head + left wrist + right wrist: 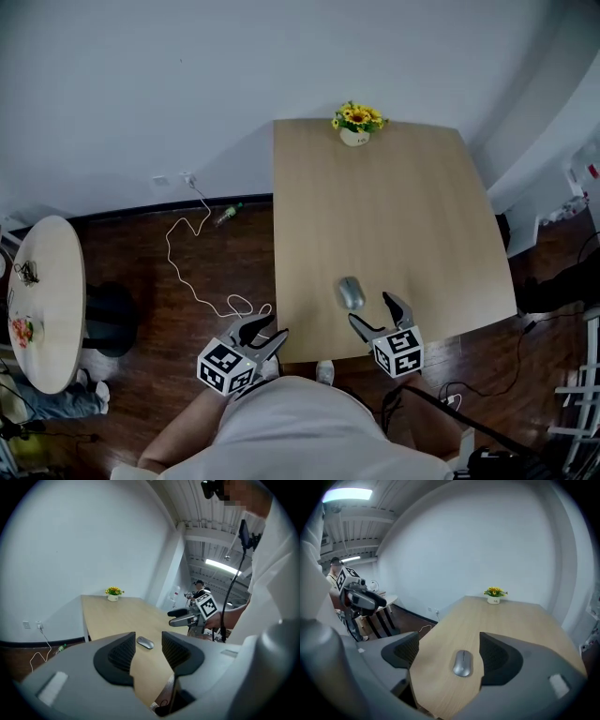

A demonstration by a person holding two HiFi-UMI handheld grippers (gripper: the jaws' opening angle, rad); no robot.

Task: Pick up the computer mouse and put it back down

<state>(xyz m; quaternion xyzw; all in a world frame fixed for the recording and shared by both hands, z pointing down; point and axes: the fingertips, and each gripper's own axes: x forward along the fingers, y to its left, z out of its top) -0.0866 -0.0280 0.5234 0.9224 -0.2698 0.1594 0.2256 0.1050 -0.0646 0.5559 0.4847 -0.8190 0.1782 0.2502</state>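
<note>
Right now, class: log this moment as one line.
mouse: on table | right gripper: open, clear of mouse | left gripper: open, empty

Little things (21,330) on the round table (56,281) are too small to tell; the person (309,431) is cut off below

The left gripper (148,634) fills the foreground, its two dark jaws standing apart with nothing gripped. Beyond the gap, a grey mouse (145,642) lies on a pale wooden table (117,616). A small pot of yellow flowers (113,594) stands at the table's far end by the white wall. At right, a hand holds the right gripper (171,618) above the table's edge.
</note>
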